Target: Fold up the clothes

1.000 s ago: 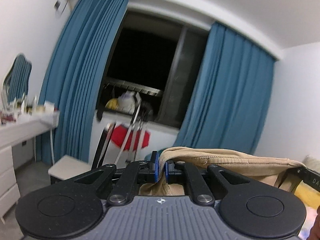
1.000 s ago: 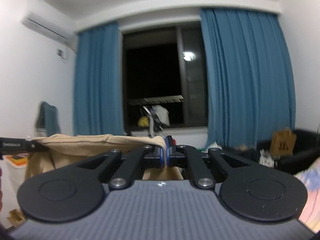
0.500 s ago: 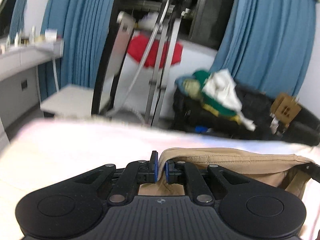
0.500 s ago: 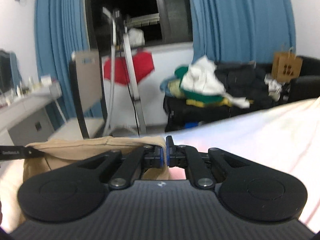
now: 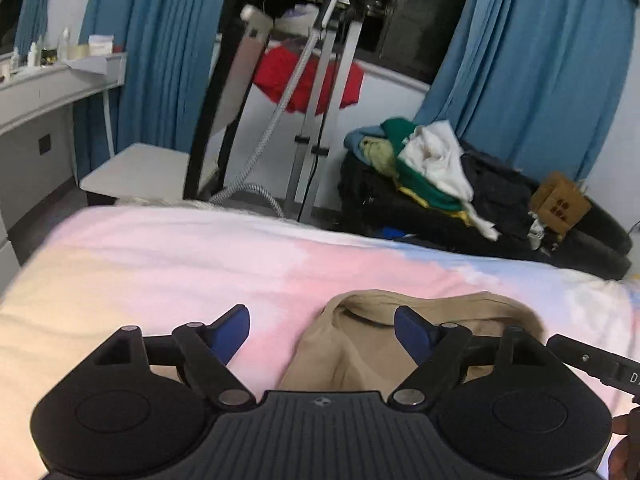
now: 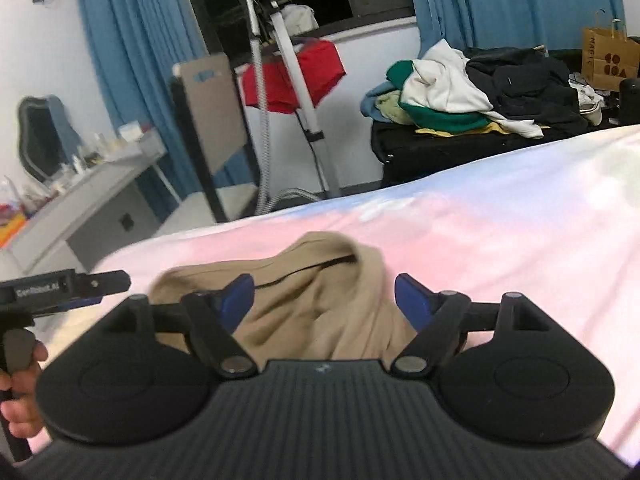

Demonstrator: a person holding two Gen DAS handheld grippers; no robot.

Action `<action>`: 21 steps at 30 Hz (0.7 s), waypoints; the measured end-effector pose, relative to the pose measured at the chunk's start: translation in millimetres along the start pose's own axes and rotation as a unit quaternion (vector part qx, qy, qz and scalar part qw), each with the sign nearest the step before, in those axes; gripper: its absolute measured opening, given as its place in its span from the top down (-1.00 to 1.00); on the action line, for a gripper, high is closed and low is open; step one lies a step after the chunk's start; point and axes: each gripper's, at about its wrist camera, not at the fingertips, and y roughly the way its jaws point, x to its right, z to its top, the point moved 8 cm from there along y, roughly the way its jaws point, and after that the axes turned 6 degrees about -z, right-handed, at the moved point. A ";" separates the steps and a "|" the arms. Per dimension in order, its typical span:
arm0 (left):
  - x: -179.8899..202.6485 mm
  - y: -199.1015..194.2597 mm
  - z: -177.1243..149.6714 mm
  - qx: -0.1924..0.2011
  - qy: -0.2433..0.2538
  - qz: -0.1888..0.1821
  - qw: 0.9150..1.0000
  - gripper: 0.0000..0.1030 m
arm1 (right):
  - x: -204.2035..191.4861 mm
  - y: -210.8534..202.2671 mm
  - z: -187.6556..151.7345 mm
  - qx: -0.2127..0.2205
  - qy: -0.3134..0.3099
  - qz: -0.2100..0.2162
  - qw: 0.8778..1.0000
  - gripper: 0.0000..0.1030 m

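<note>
A tan garment lies bunched on the pastel pink and blue bed sheet. My left gripper is open and empty, with the garment's left edge between its blue fingertips. In the right wrist view the same tan garment lies just ahead of my right gripper, which is open and empty over the cloth. The left gripper's tip shows at the left of that view, and the right gripper's tip shows at the right of the left wrist view.
Beyond the bed's far edge stand a garment steamer with a red cloth, a black sofa piled with clothes, a paper bag, a white desk and blue curtains.
Both grippers came down from held high to the bed, then opened and let go of the tan garment, which now lies on the sheet.
</note>
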 end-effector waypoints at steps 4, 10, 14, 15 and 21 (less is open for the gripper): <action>-8.4 -93.0 -12.7 0.008 -0.024 -0.013 1.000 -0.60 | -12.8 -69.8 -17.8 0.004 0.027 0.015 1.000 -0.53; -38.5 -206.6 -62.0 0.014 -0.074 -0.007 0.997 -0.60 | -37.3 -180.6 -63.2 0.021 0.029 0.017 0.999 -0.53; -55.5 -231.8 -101.0 -0.022 -0.140 -0.016 0.990 -0.55 | -34.5 -238.9 -95.5 0.026 0.084 0.039 0.995 -0.53; -59.8 -230.8 -109.5 -0.033 -0.155 -0.018 0.987 -0.53 | -29.8 -249.4 -104.7 0.028 0.101 0.048 0.993 -0.53; -83.3 -224.0 -158.4 -0.097 -0.246 -0.026 0.964 -0.36 | -6.5 -255.4 -136.7 0.001 0.126 0.027 0.992 -0.56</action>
